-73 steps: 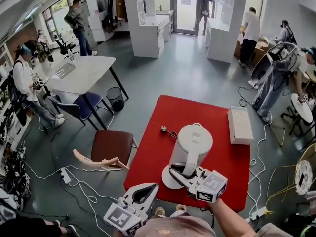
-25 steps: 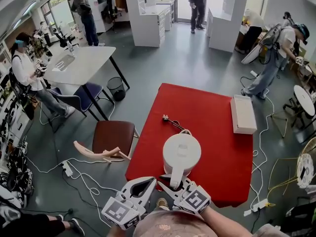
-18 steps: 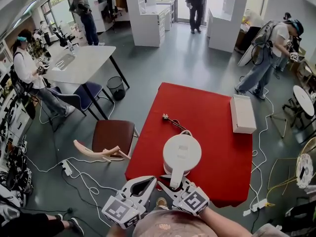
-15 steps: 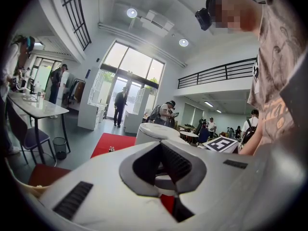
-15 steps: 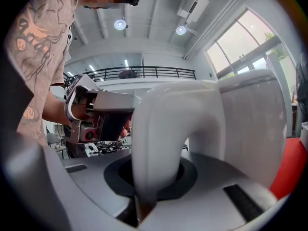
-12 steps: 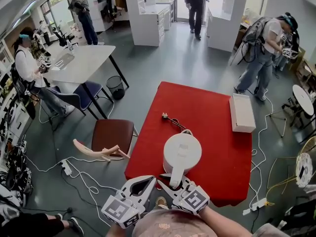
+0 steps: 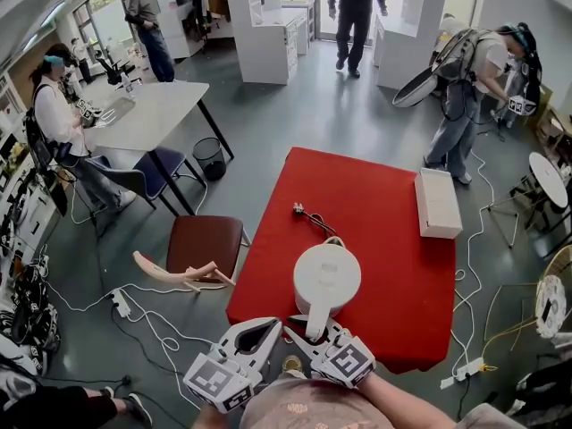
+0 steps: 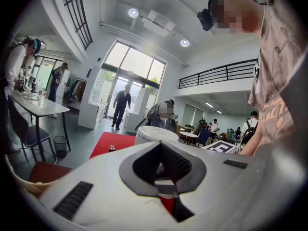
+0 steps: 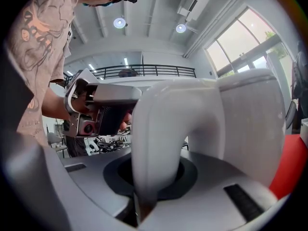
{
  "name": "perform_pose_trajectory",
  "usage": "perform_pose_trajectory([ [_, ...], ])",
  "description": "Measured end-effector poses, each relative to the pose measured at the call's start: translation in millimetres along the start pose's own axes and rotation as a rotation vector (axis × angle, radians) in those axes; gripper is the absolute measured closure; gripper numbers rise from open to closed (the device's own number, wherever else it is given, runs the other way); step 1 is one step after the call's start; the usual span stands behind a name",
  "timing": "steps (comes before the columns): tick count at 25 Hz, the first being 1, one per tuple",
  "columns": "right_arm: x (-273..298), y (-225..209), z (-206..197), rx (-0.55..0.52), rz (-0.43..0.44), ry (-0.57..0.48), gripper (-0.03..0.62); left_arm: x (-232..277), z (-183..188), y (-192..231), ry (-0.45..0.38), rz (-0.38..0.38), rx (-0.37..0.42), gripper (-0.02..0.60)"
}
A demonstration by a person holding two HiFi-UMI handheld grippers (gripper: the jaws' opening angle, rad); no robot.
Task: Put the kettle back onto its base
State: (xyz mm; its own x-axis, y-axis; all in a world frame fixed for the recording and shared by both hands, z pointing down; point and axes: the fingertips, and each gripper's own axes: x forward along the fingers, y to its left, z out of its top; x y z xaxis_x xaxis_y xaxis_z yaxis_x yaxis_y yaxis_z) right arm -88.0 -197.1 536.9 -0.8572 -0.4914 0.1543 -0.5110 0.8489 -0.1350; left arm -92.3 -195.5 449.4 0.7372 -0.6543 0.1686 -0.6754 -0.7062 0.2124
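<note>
The white kettle point(image 7: 326, 277) stands upright near the front edge of the red table point(image 7: 393, 239), and its base is hidden under it. My right gripper point(image 7: 315, 329) holds the kettle's handle point(image 9: 159, 138); its jaws are opening slightly, and the handle still fills the gap between them. My left gripper point(image 7: 275, 327) hovers just left of it off the table's front corner, shut and holding nothing. In the left gripper view the kettle point(image 8: 154, 134) rises beyond the closed tips of the left gripper point(image 8: 175, 198). The black cord with its plug point(image 7: 298, 209) lies behind the kettle.
A white box point(image 7: 438, 204) lies at the table's right edge. A brown chair point(image 7: 204, 253) stands left of the table, with white cables point(image 7: 143, 329) on the floor. Several people stand or walk farther back.
Since the earliest frame the kettle has gone from tilted beside its round base to upright over it. Over the last second both grippers and the kettle have stayed put.
</note>
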Motion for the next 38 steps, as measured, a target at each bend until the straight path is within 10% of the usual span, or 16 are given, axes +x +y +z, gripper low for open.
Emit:
perform_pose_trajectory([
  [8,-2.6,-0.5,-1.7,0.011,-0.017,0.027,0.495,1.5,1.6,-6.0,0.001,-0.014,0.001,0.583],
  [10,-0.4,6.7,-2.8,0.03,0.001,0.04,0.328,0.7,0.7,-5.6,0.004,-0.02,-0.002,0.583],
  [13,1.6,12.0,-6.1,0.031,0.005,0.051,0.279,-0.1,-0.2,-5.7,0.003,-0.026,-0.004,0.583],
  [38,-82.9,-7.0,14.7,0.072,-0.254,0.051,0.279,5.9,0.2,-19.8,0.006,-0.169,0.007,0.583],
])
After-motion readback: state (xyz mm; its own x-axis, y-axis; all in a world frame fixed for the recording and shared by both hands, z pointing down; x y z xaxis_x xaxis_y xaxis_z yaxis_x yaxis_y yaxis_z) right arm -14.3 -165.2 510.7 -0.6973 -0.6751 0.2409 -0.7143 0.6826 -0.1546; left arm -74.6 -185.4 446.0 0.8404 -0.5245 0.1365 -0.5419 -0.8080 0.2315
